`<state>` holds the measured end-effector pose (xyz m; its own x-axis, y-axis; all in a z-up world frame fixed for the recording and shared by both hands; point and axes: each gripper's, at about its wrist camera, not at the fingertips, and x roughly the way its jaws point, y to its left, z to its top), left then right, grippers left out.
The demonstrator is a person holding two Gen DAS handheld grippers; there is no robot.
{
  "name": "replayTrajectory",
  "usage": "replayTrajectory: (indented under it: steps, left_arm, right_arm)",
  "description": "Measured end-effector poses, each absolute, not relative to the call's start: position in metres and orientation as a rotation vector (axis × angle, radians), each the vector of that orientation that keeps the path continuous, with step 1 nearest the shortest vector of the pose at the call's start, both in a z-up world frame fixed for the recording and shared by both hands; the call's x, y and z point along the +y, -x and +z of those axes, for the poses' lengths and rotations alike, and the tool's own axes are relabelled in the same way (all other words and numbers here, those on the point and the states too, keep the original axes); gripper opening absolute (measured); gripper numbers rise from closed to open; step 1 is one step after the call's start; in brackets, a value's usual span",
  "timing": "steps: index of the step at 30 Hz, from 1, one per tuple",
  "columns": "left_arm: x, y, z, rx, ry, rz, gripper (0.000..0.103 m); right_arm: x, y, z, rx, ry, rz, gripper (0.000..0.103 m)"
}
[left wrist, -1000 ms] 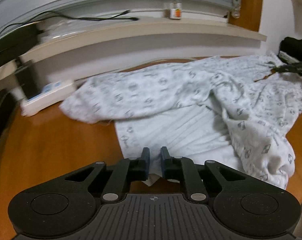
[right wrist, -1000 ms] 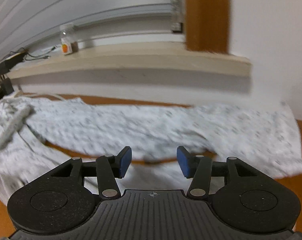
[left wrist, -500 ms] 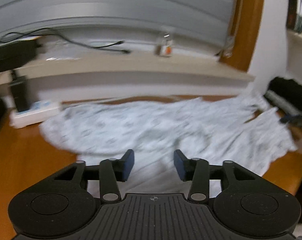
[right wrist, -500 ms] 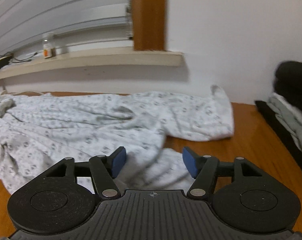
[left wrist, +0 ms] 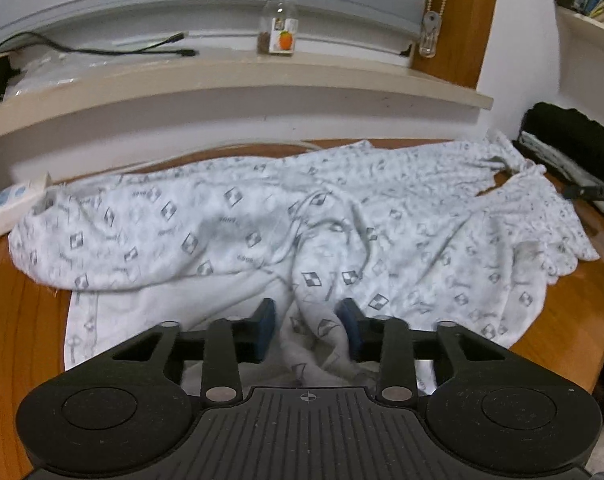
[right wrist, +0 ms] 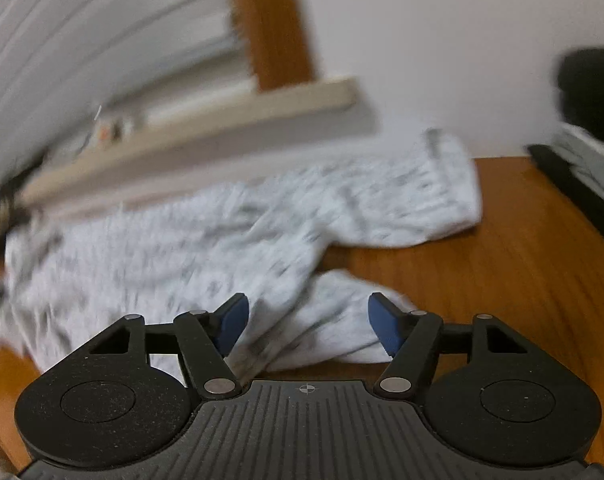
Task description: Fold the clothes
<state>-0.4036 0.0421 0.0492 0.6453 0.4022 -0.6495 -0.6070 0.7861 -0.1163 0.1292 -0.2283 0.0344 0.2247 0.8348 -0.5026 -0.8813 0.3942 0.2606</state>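
Observation:
A white garment with a grey diamond print [left wrist: 230, 224] lies crumpled across the wooden table [left wrist: 18, 320]. My left gripper [left wrist: 307, 320] is low over its near middle. A raised fold of the cloth stands between the closing jaws, and the blue pads do not visibly press on it. In the blurred, tilted right wrist view the same garment [right wrist: 162, 248] spreads to the left. My right gripper [right wrist: 307, 318] hangs open over a near lobe of the cloth at its right end, with its pads clear of the fabric.
A window sill [left wrist: 222, 76] runs behind the table with a small jar [left wrist: 283, 36] and black cables [left wrist: 102, 50] on it. A white power strip [left wrist: 10, 204] lies at the far left. Dark and grey folded clothes [left wrist: 570, 140] [right wrist: 590, 92] are stacked at the right. Bare wood [right wrist: 502, 264] lies right of the garment.
The left jaws went from shut to wide, then narrowed around a fold, as the gripper slid along the garment. The right gripper moved to the garment's right end, rolled, and its jaws widened.

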Motion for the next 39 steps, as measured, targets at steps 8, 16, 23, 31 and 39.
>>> replayTrajectory:
  steps: [8, 16, 23, 31, 39]
  left_arm:
    - [0.038, 0.406, 0.049, 0.620, 0.306, 0.627, 0.006]
    - [0.045, 0.449, 0.074, 0.524, 0.301, 0.742, 0.005]
    - [0.045, 0.487, 0.103, 0.463, 0.294, 0.782, 0.005]
    - [0.048, 0.515, 0.100, 0.480, 0.329, 0.780, 0.005]
    - [0.029, 0.538, 0.107, 0.527, 0.301, 0.787, 0.005]
  right_arm:
    - [-0.217, -0.135, 0.024, 0.643, 0.181, 1.120, 0.058]
    - [-0.255, -0.141, 0.072, 0.501, 0.153, 1.030, 0.007]
    - [-0.359, -0.158, 0.166, 0.309, 0.128, 0.793, 0.006]
    - [-0.375, -0.170, 0.153, 0.408, 0.225, 0.721, 0.036]
    - [-0.272, -0.150, 0.099, 0.499, 0.238, 0.961, 0.048]
